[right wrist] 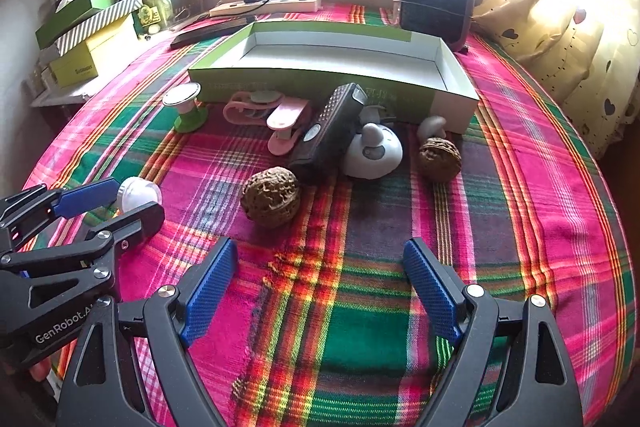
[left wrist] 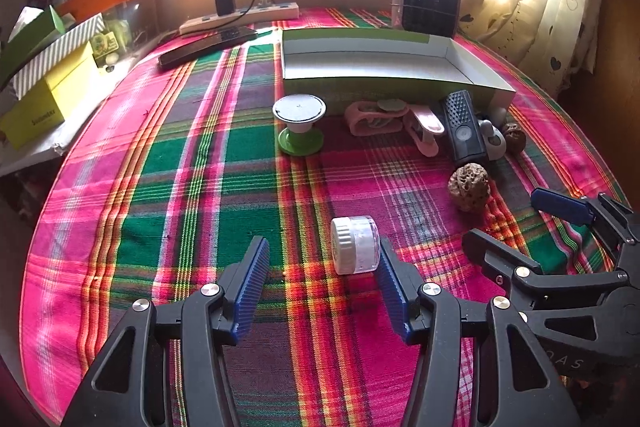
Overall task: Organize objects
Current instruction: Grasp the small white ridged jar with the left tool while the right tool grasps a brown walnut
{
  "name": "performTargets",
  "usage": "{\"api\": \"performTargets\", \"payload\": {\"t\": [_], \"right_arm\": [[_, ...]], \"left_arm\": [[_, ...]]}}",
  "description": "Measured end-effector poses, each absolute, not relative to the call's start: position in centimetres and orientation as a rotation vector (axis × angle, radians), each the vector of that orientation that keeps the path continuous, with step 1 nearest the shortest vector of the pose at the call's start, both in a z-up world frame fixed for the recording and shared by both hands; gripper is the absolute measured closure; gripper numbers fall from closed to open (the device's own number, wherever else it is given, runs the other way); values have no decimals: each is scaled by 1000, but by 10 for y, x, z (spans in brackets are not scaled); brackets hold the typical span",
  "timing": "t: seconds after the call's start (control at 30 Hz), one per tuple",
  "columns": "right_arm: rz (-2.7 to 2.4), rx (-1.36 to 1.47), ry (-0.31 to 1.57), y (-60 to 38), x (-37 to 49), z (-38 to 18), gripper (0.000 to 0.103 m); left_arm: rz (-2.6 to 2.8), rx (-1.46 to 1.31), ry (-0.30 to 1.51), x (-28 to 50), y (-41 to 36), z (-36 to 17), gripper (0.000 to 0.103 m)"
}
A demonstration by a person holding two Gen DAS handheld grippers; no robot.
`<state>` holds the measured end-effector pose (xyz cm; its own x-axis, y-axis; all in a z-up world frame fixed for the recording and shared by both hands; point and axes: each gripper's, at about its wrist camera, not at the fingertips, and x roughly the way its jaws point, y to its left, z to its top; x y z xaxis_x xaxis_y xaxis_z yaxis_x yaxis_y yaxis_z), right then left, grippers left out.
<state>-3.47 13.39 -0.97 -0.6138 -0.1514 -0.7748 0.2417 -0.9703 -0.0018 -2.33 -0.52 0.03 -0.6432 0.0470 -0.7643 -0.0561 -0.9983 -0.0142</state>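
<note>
A small clear jar with a white lid (left wrist: 355, 245) lies on its side on the plaid cloth, between the fingers of my open left gripper (left wrist: 320, 267), close to the right pad. It also shows in the right wrist view (right wrist: 138, 195). My right gripper (right wrist: 320, 267) is open and empty, just short of a brown walnut (right wrist: 271, 201). An empty green-and-white box (right wrist: 332, 67) stands behind. In front of it lie a green-footed stand (right wrist: 186, 107), pink clips (right wrist: 264, 115), a black remote (right wrist: 328, 129), a white round gadget (right wrist: 374, 153) and a second walnut (right wrist: 439, 154).
A fan heater (right wrist: 436, 5) stands at the back right, a power strip with a charger (right wrist: 266, 3) at the back. Stacked boxes (right wrist: 88, 39) sit off the table's left edge. A curtain (right wrist: 560, 27) hangs on the right.
</note>
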Motion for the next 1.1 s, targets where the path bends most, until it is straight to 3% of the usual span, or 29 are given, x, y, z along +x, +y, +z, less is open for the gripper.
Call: {"api": "performTargets", "payload": {"t": [0.37, 0.9, 0.97, 1.1], "right_arm": [[-2622, 1231, 175, 126, -46, -8, 31], [-2595, 1200, 195, 118, -46, -5, 66], [-2593, 1201, 203, 117, -46, -5, 71], [-2592, 1204, 198, 117, -46, -5, 72]], "left_arm": [[2803, -1300, 22, -30, -11, 1, 54], [2783, -1284, 27, -40, -12, 3, 86], [2781, -1287, 30, -40, -12, 3, 86], [2780, -1287, 30, -39, -11, 2, 86]]}}
